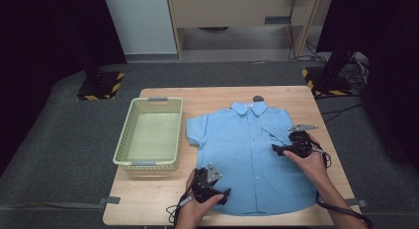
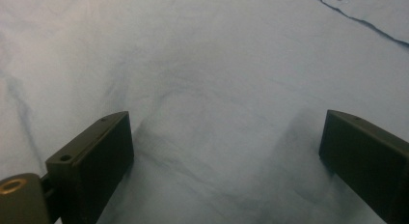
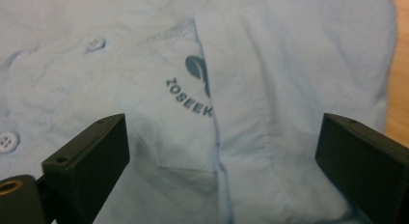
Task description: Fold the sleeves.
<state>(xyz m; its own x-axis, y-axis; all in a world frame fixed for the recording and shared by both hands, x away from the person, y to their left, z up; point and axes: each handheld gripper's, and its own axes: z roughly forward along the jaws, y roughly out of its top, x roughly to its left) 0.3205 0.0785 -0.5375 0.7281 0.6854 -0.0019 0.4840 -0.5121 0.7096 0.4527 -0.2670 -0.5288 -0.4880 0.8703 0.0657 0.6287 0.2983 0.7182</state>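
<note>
A light blue short-sleeved shirt point(image 1: 247, 150) lies face up on the wooden table point(image 1: 148, 197), collar at the far side. Its right sleeve is folded inward over the chest. My left gripper point(image 1: 225, 193) rests at the shirt's near left hem; in the left gripper view its jaws point(image 2: 226, 156) stand wide apart over plain blue cloth point(image 2: 217, 74), nothing pinched. My right gripper point(image 1: 277, 149) sits at the shirt's right side. Its jaws point(image 3: 222, 156) are open above the folded sleeve edge point(image 3: 241, 89) and a chest pocket with dark lettering point(image 3: 185, 96).
A pale green plastic basket point(image 1: 123, 140) stands empty on the table's left half. A small dark object point(image 1: 258, 98) lies at the far table edge behind the collar. Cables trail from both grippers toward the near edge. Grey carpet surrounds the table.
</note>
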